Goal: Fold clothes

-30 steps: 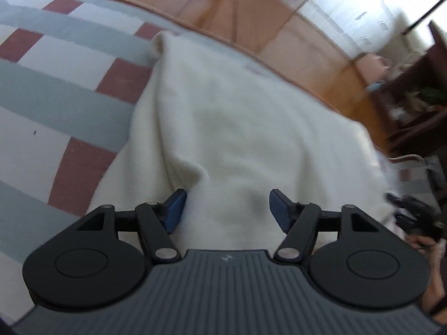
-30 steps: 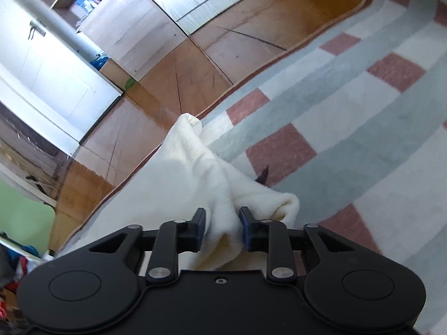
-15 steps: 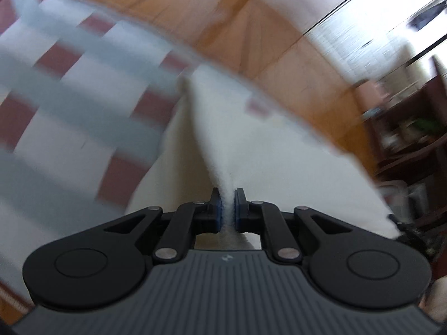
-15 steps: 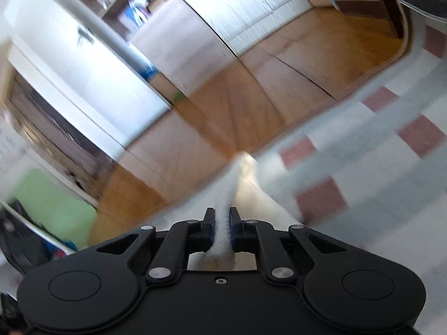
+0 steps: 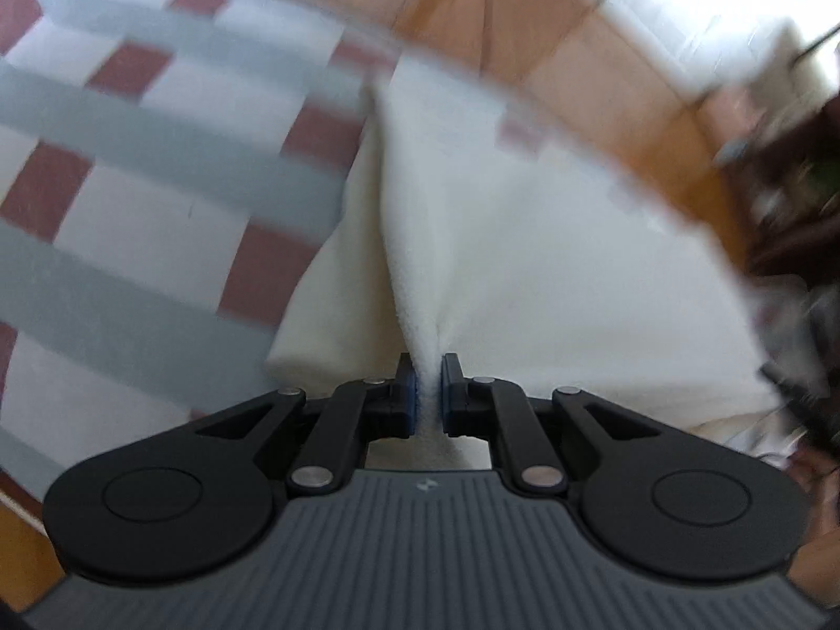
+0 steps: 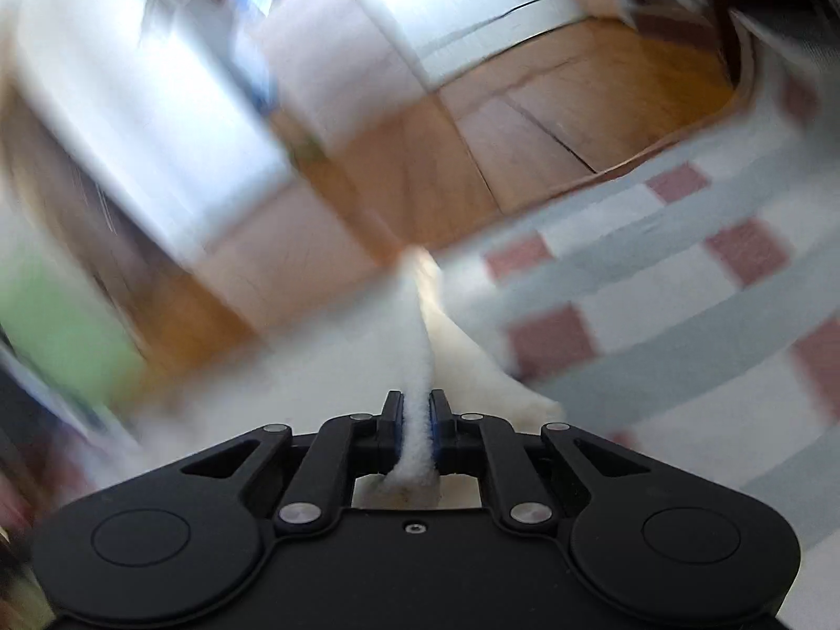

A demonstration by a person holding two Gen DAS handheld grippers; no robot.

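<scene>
A cream fleece garment (image 5: pixel 525 241) lies on a checked rug (image 5: pixel 131 157) of grey, white and dull-red squares. My left gripper (image 5: pixel 428 367) is shut on a pinched ridge of the cloth, which rises from the jaws toward the far edge of the garment. In the right wrist view the same cream garment (image 6: pixel 420 336) runs as a narrow taut fold into my right gripper (image 6: pixel 416 404), which is shut on it. Both views are blurred by motion.
The rug (image 6: pixel 682 315) ends at a wooden floor (image 6: pixel 525 142) beyond the garment. White cabinets (image 6: pixel 157 105) and something green (image 6: pixel 58 331) stand at the left of the right wrist view. Dark furniture (image 5: pixel 787 199) sits at the right of the left wrist view.
Both grippers went from open beside the cloth to shut on a pinch of it. Both have since lifted, drawing the garment up into ridges, and the views have tilted.
</scene>
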